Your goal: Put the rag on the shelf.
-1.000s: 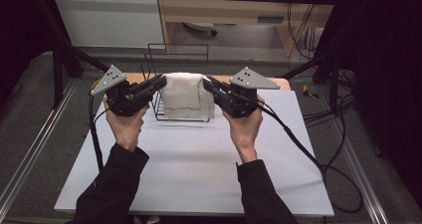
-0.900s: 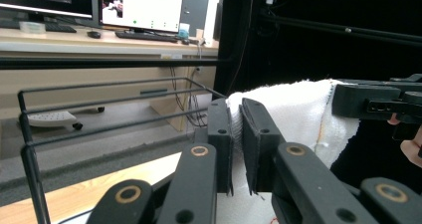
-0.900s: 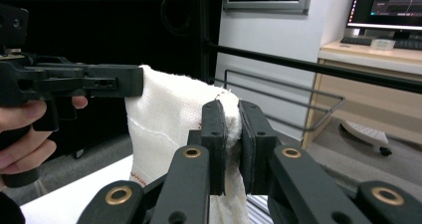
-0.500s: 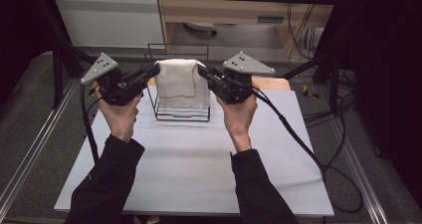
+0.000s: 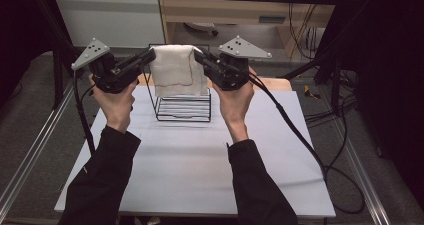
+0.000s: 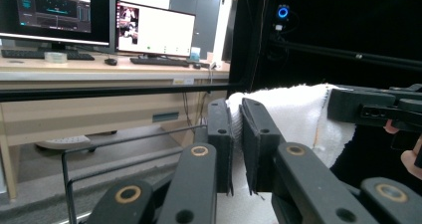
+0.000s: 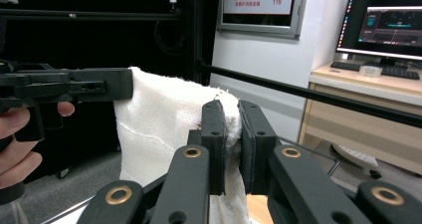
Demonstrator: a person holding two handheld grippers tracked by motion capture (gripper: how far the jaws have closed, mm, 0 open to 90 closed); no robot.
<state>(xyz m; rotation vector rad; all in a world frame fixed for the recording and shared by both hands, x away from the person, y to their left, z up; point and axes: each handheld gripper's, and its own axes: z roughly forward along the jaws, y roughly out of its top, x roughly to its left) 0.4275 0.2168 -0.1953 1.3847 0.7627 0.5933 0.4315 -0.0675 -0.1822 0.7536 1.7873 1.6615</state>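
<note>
Left gripper (image 5: 146,58) | pinching the towel's (image 5: 173,71) left top corner; right gripper (image 5: 199,56) | pinching the right corner; towel | hanging stretched above the wire basket (image 5: 183,107), likely so it is clearing the rim.

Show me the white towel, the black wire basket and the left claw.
white towel (image 5: 172,70), high view, middle of the hanging cloth.
black wire basket (image 5: 182,109), high view, its front wires.
left claw (image 5: 148,56), high view, fingertips pinching the towel's corner.

towel (image 5: 174,71) between claws, above rack (image 5: 183,107), on table (image 5: 190,165)
</note>
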